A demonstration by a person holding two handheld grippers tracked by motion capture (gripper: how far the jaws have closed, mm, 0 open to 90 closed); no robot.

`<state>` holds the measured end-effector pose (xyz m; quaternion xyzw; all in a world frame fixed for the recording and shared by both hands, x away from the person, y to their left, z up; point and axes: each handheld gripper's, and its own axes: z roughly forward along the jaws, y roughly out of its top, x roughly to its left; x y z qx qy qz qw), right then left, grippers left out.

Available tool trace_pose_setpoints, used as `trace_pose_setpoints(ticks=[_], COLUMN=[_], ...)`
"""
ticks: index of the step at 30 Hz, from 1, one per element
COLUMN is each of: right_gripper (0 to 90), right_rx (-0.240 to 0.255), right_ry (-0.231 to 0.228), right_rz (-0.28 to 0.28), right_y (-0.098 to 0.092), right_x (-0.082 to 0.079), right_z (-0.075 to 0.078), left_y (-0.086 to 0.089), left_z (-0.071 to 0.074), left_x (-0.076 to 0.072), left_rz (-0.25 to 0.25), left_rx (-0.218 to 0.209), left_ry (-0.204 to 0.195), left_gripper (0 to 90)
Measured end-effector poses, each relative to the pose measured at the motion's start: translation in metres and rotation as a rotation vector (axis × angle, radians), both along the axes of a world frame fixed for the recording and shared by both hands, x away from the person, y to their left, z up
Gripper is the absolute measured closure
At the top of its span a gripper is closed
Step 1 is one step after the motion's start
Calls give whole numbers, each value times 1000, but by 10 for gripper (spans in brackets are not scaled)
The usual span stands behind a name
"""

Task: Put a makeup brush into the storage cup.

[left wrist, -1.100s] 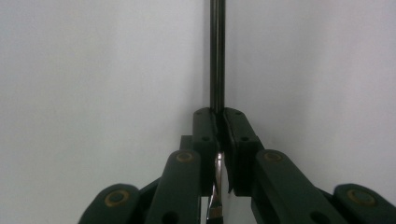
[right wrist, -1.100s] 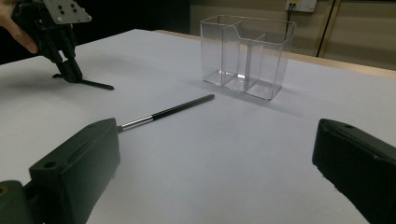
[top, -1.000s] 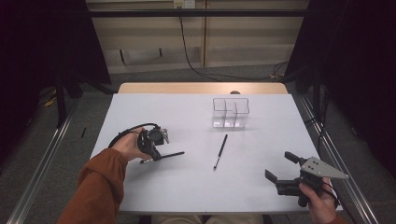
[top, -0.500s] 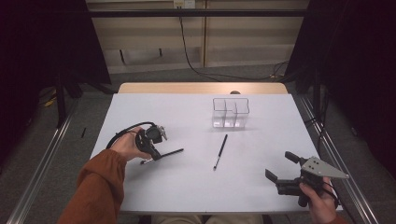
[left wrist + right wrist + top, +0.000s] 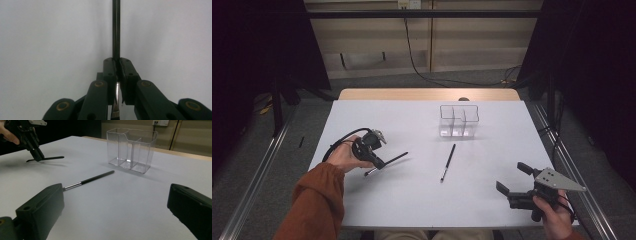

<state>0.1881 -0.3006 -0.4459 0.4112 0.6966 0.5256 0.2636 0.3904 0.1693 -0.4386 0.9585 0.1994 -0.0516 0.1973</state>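
My left gripper (image 5: 378, 163) is shut on a thin black pen (image 5: 393, 159) near the table's left side, holding it low over the white surface. In the left gripper view both jaws pinch the pen's shaft (image 5: 116, 37), which runs straight ahead from the left gripper (image 5: 116, 65). A second black pen with a silver end (image 5: 448, 162) lies loose at mid-table, also seen as the pen (image 5: 92, 179) in the right gripper view. My right gripper (image 5: 512, 178) hovers at the near right, open and holding nothing, its jaws wide apart around the right gripper's gap (image 5: 115, 207).
A clear plastic organiser with compartments (image 5: 458, 120) stands upright behind the loose pen, shown close as the organiser (image 5: 131, 150). The white table top (image 5: 412, 125) ends at a wooden strip at the back. The left gripper's cable (image 5: 339, 142) loops beside the hand.
The pen held in the left gripper has swung slightly, its far end turning a little away from me. The right gripper has kept still.
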Motion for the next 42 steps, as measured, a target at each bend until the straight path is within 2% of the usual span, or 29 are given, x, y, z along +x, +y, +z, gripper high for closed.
trace_pose_setpoints(ticks=[1,4,6,8,10,11,12,15,19,23,25,26,31,33,38,40,41,42], right_gripper=[5,5,5,5,5,5,5,5,4,4,4,4,4,4,3,3,3,3], right_rx=[1,2,2,0,2,4,6,5,3,4,4,4,4,5,14,17,18,21], right_ry=[0,-1,-1,-2,-2,-4,-3,-4,-4,-4,-5,-5,-5,-6,-17,-23,-22,-23], right_rz=[-1,-5,-2,-2,-1,-2,-3,-3,1,2,0,1,1,0,5,4,4,2], right_y=[0,-1,0,0,0,0,0,-1,0,0,0,0,0,0,0,1,1,1], right_x=[0,0,0,0,0,0,0,0,0,0,0,0,0,0,0,-1,-1,-1], right_z=[0,0,0,0,0,0,0,0,0,0,0,0,0,0,2,2,2,2], left_y=[2,6,8,11,14,14,15,17,23,27,29,30,31,31,25,24,23,23], left_z=[1,6,9,12,15,16,17,18,19,20,20,21,25,25,24,25,25,27], left_x=[-1,-2,-2,-3,-4,-6,-6,-9,-10,-13,-14,-16,-22,-24,-32,-35,-36,-38], left_rz=[18,45,50,91,103,141,124,157,226,248,275,284,300,290,287,289,290,296], left_rx=[-35,-89,-94,-144,-169,-196,-190,-221,-253,-291,-322,-332,-377,-397,-441,-453,-472,-483], left_ry=[-9,-18,-40,-70,-92,-101,-105,-115,-139,-148,-138,-154,-177,-160,-169,-186,-187,-206], left_gripper=[842,842,842,842,842,842,842,842,842,842,842,841,842,841,841,841,841,841])
